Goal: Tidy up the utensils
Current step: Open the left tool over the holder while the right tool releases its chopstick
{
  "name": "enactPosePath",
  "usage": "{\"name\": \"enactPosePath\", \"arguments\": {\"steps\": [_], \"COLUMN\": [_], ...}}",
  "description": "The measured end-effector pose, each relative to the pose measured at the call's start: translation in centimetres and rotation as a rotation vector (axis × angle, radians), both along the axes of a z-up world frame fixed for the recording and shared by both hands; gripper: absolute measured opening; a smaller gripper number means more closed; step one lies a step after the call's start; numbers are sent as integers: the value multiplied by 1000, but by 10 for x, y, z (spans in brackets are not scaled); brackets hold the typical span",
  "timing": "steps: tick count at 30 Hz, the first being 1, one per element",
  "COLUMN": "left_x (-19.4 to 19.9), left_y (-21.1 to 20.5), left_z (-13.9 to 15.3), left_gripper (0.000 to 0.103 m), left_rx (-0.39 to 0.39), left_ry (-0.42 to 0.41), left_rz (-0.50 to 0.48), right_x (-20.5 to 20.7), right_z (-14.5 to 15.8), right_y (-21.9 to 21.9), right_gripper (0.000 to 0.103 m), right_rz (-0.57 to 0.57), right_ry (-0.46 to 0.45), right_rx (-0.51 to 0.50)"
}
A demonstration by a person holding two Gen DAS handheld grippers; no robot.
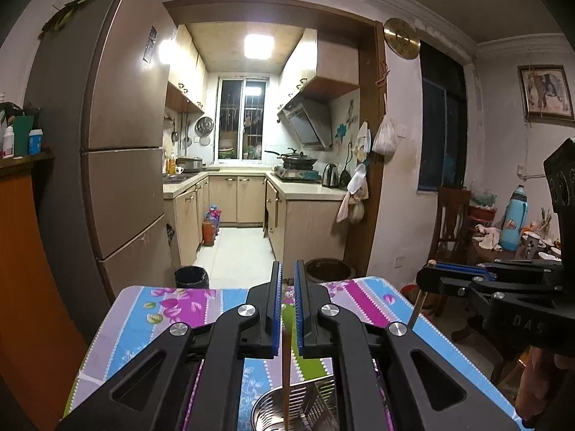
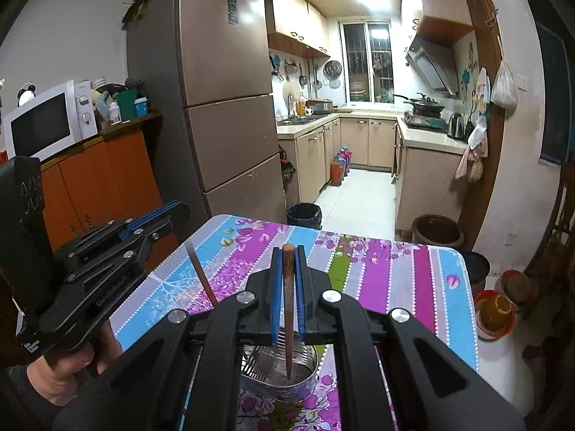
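Note:
My left gripper [image 1: 287,266] is shut on a thin brown chopstick [image 1: 286,366] that hangs down between its blue pads towards a round steel utensil holder [image 1: 266,409] on the floral tablecloth [image 1: 172,305]. In the right wrist view, my right gripper [image 2: 288,251] is shut on a darker wooden chopstick [image 2: 288,298]. Its tip points down into the steel holder [image 2: 312,361]. The left gripper [image 2: 181,212] appears at the left, a hand [image 2: 61,370] on its handle, its chopstick [image 2: 203,276] slanting down. The right gripper [image 1: 423,276] shows at the right of the left view.
Past the table's far edge [image 2: 323,230] stand a black bin [image 2: 303,215] and a brown jar [image 2: 436,230]. A fridge [image 2: 222,72] and an orange cabinet [image 2: 107,179] with a microwave are at the left. Red bowls [image 2: 494,312] sit on the floor at the right.

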State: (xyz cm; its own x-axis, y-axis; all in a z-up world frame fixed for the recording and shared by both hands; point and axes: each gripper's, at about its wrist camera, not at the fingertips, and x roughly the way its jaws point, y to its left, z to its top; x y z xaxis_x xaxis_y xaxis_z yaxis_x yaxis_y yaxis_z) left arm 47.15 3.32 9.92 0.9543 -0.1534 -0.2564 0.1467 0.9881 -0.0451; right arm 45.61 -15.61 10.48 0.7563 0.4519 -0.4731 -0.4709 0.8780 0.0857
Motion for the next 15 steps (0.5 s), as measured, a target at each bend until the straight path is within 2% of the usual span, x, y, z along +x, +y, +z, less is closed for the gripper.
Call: {"name": "enactPosePath", "arguments": {"steps": [3,5,7,9,12,15], "left_x": [1,1,-2,-6,-19,-44], "left_y": [3,5,7,9,12,17], "left_z": [-7,-8,-8,-7,-1,11], "left_gripper": [9,15,26,29,36,48], "left_rx": [-6,-8,-11,-10,0,13], "left_ry": [20,26,25,22,12,-18], "left_rz": [7,13,24,34,46,50], "right_x": [2,1,-2,-6,-25,-51], "right_z": [-2,-1,3,7,21,35], "right_y": [-3,-6,-10,-15,-24,-33], "right_gripper": [6,7,14,29,45,54], "right_rz": [-5,-11,-17,-24,-31,-20], "right_ry": [11,8,0,-13,-46,-88], "right_rx": [4,6,13,24,36,31]}}
